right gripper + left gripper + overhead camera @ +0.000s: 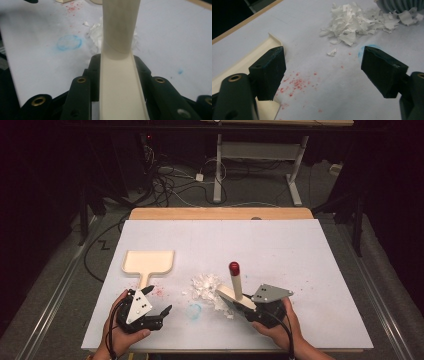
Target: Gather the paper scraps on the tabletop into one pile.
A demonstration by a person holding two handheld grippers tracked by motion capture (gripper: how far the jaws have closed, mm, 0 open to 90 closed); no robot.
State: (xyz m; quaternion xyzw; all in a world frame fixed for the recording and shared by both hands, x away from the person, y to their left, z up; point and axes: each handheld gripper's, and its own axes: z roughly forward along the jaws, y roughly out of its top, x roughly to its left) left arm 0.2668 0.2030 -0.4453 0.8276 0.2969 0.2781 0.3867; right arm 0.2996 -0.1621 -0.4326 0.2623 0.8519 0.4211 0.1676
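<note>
Cream brush (235, 287), red-tipped handle upright

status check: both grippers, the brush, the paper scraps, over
Left gripper open, jaws beside dustpan handle. Right gripper shut on brush, bristles at edge of paper scraps. Dustpan left of the pile, nothing between.

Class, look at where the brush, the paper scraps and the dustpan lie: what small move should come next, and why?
Probably sweep the brush, clamped in the right gripper, leftward through the paper scraps toward the dustpan. The scraps lie between them, and the open left gripper sits by the dustpan's handle.
</note>
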